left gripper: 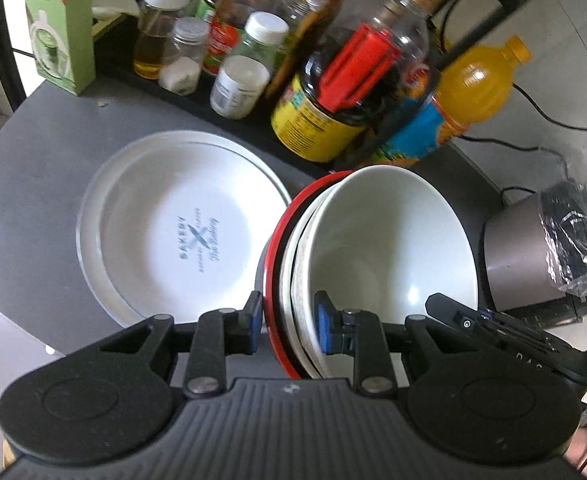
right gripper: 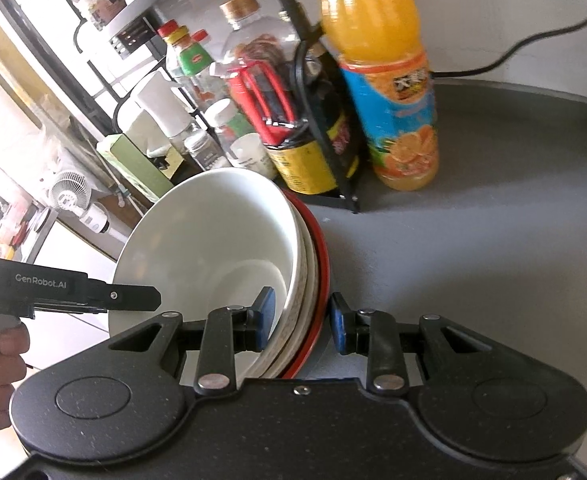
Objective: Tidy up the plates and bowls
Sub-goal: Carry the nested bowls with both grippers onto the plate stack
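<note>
Left wrist view: grey table (left gripper: 33, 168) carries everything. Largest item is the white plate stack (left gripper: 181, 224), flat on the table at left, top plate printed "BAKERY". Just right of it, a nested bowl stack (left gripper: 373, 240): white bowl innermost, a patterned white one around it, red bowl (left gripper: 273, 264) outermost. The stack is tilted up on edge, its opening facing the cameras.

Far side, along the table's back edge: black rack with soy sauce bottle (left gripper: 333, 92), orange juice bottle (left gripper: 465, 96), white-capped spice jars (left gripper: 245, 76), oil bottle (left gripper: 153, 36). Green carton (left gripper: 59, 28) far left. Bin with a black liner (left gripper: 541, 248) off the table at right.

Left gripper (left gripper: 289, 324): jaws straddle the near-left rims of the stack, one pad outside the red bowl, one inside the white bowl; slight gaps at the pads, not clamped.

Right gripper (right gripper: 301, 320): same at the opposite rim, jaws spread wide, right pad well clear of the red rim.
</note>
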Demonstrator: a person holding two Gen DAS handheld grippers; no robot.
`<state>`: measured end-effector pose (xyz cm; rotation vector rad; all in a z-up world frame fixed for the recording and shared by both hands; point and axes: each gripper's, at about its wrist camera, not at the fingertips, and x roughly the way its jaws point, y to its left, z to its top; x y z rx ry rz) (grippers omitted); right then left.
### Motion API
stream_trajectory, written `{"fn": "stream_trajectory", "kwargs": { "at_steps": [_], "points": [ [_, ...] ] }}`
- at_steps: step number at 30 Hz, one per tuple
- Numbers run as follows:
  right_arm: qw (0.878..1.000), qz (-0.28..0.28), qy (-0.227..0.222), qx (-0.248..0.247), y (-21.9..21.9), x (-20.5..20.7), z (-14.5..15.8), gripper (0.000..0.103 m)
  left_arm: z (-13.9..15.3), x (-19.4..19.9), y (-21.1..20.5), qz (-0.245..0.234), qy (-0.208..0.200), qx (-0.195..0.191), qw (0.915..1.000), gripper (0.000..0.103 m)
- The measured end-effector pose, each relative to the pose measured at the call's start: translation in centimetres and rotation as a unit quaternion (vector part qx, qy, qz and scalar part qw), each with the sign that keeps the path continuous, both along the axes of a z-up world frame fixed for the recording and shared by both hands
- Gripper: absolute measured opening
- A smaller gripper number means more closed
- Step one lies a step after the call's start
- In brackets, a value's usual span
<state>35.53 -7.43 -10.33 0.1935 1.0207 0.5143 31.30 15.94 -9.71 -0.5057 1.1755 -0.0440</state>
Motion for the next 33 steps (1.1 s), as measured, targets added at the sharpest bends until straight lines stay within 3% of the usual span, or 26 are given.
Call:
{"fn": "stream_trajectory", "kwargs": {
  "at_steps": [18, 33],
  "points": [
    [0.999, 0.024, 0.019, -0.014, 8.4, 3.3, -1.1, 0.029, -1.3, 2.0, 8.5, 0.028, 0.014, 0.001, 0.9995, 0.026],
    [0.999, 0.006, 0.042, -0.025, 10.1, 4.0, -2.8, 0.029, -3.5, 3.5, 10.9, 0.013, 0.036, -0.005, 0.9993, 0.026]
  ]
}}
